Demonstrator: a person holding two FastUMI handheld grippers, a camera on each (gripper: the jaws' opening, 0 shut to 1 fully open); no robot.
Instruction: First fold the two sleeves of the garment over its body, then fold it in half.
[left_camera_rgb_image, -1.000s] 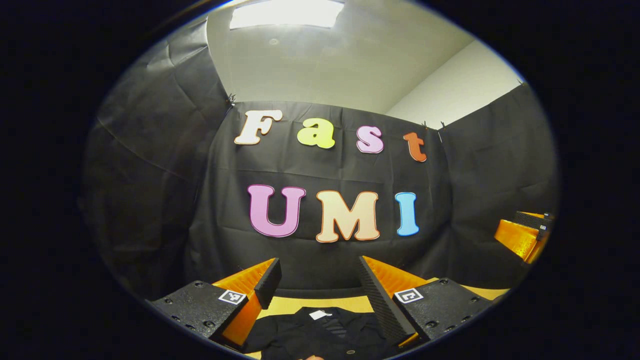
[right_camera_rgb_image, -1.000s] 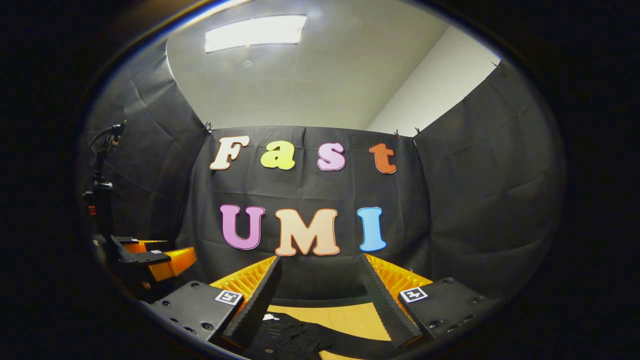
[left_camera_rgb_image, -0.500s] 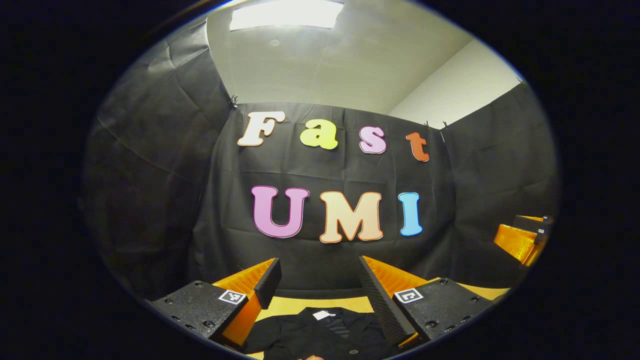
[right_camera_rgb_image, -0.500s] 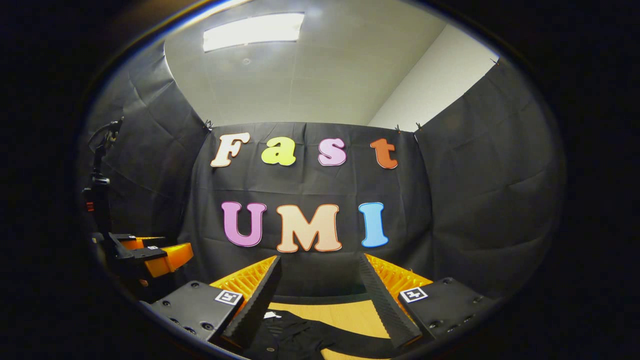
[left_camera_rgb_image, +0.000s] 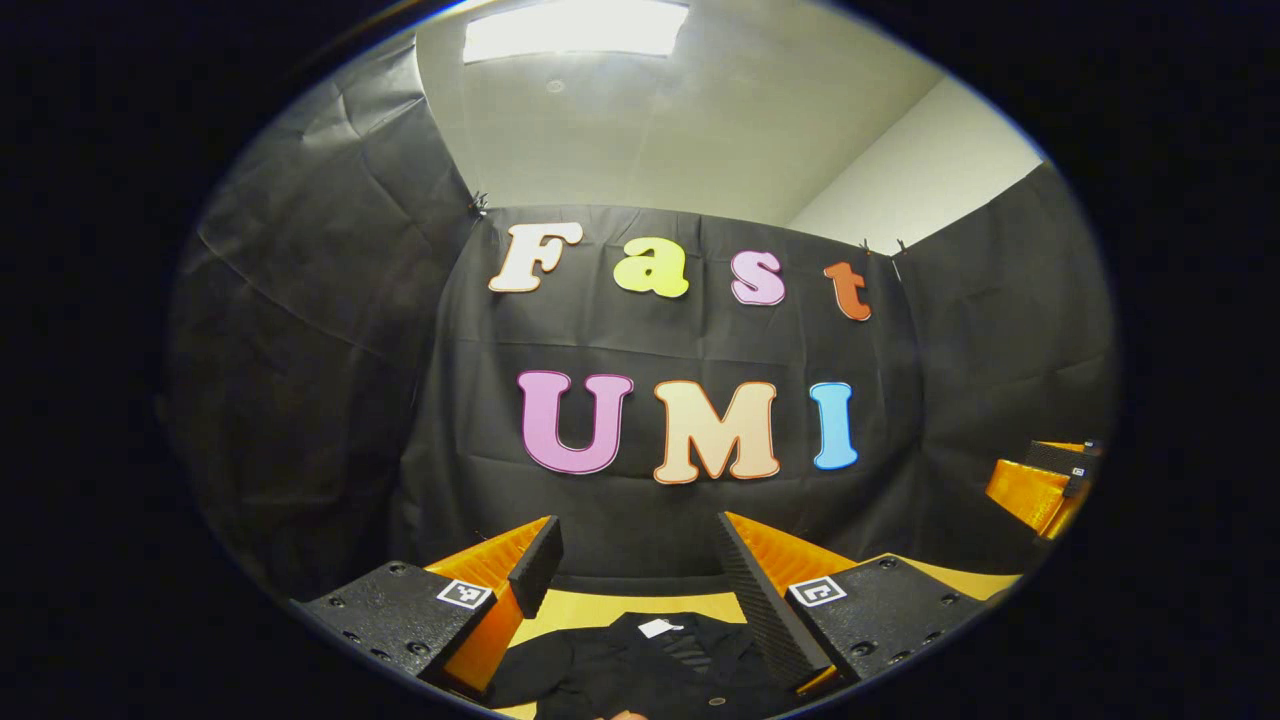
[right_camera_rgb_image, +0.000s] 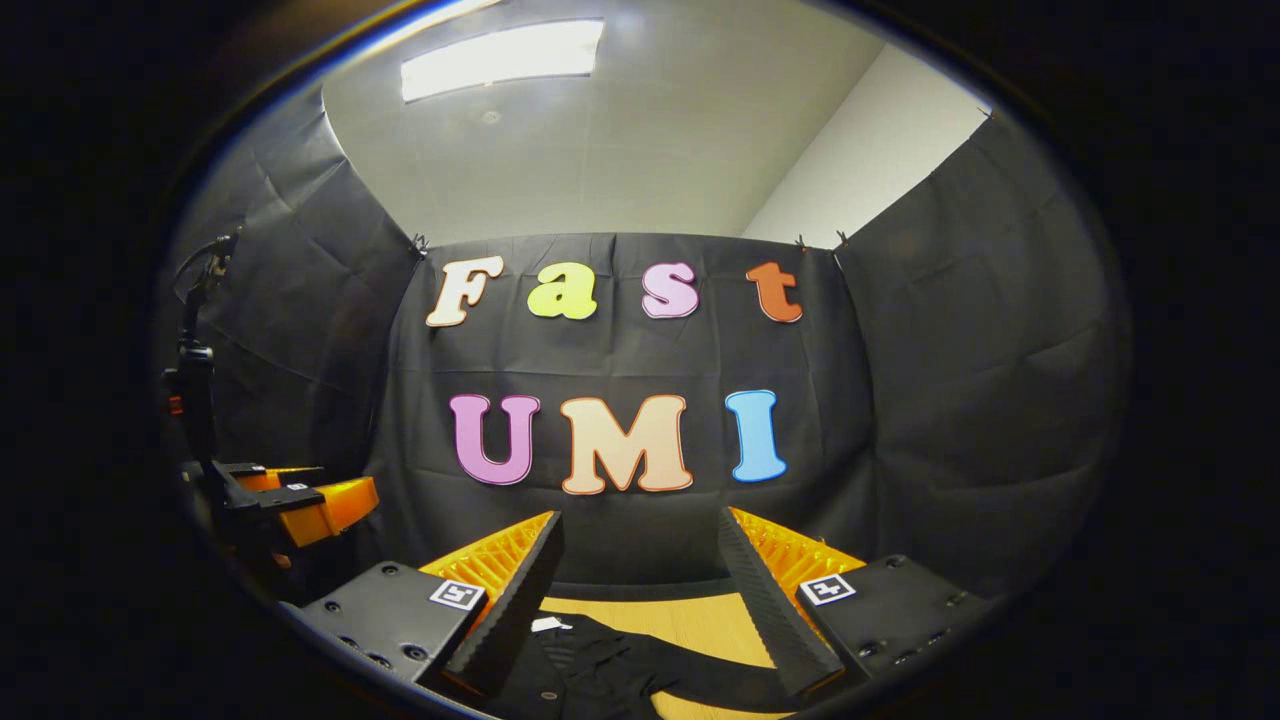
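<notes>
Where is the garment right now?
The black garment lies on the table at the bottom of the left gripper view, between the open jaws; in the right gripper view it sits bottom centre-left.

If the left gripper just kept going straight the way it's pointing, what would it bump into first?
Probably the booth's black cloth wall. The left gripper is open and aimed roughly level; its fingers frame the wall, while the black garment and the table lie lower, beneath that line. Depth is hard to judge here.

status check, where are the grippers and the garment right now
Left gripper open, right gripper open, both held above the table. Black garment flat on it, sleeves not yet folded, nothing gripped. Nothing in the way.
</notes>
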